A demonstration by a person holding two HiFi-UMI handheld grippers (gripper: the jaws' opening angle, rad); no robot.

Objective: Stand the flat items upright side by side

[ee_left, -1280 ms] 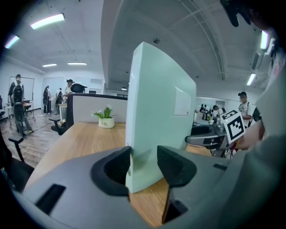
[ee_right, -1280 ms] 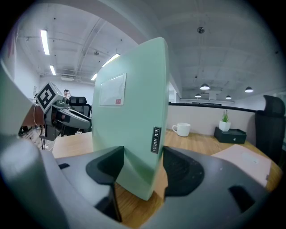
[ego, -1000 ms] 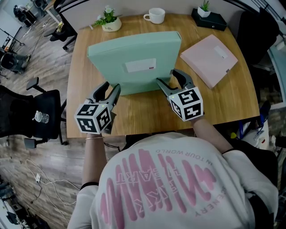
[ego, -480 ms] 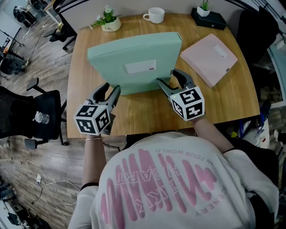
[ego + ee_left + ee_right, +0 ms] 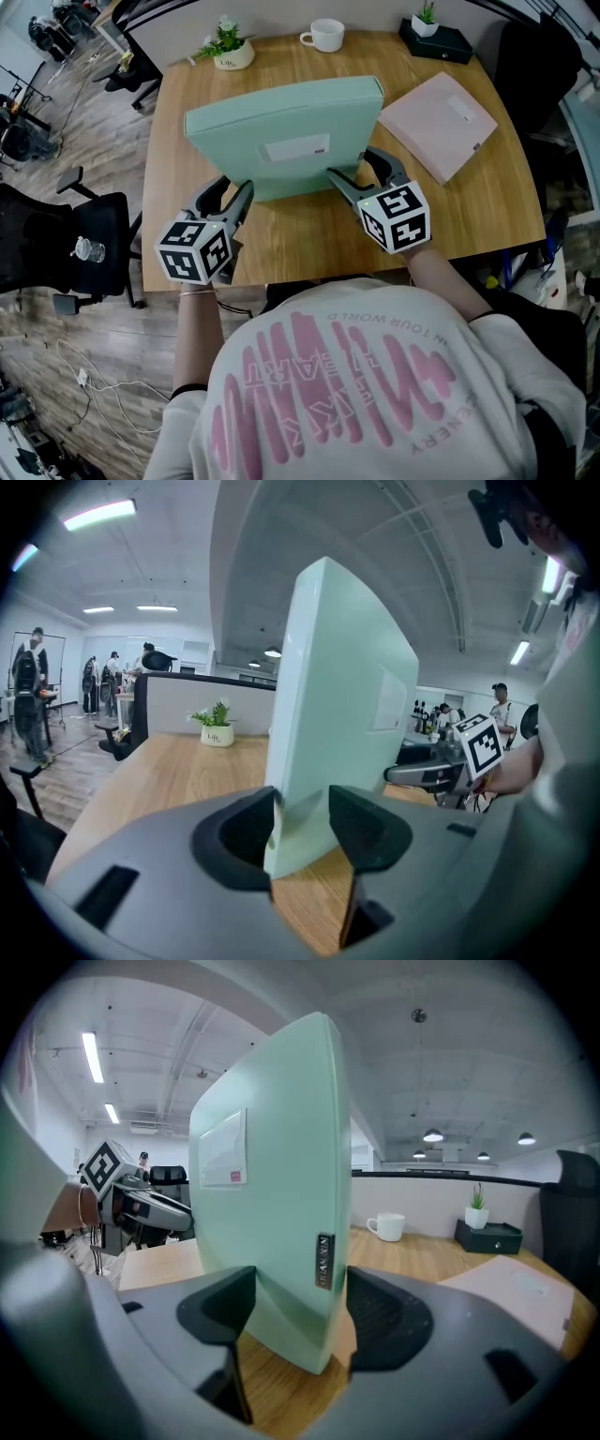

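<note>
A mint-green flat box (image 5: 281, 131) stands on its long edge across the wooden table (image 5: 469, 216), label toward me. My left gripper (image 5: 236, 183) holds its lower left corner, and in the left gripper view the pads press both faces of the green box (image 5: 337, 696). My right gripper (image 5: 349, 164) straddles the lower right corner; its jaws have just been opening, and in the right gripper view the green box (image 5: 272, 1176) stands between the pads with no clear squeeze. A pink flat box (image 5: 438, 125) lies flat to the right.
At the table's far edge are a white mug (image 5: 326, 35), a potted plant (image 5: 228, 47) and a black box with a small plant (image 5: 439, 37). A black office chair (image 5: 84, 248) stands left of the table. People stand in the background of the left gripper view.
The green box's top edge has shifted slightly toward me, so it stands a little more upright. Both grippers stay at its lower corners.
</note>
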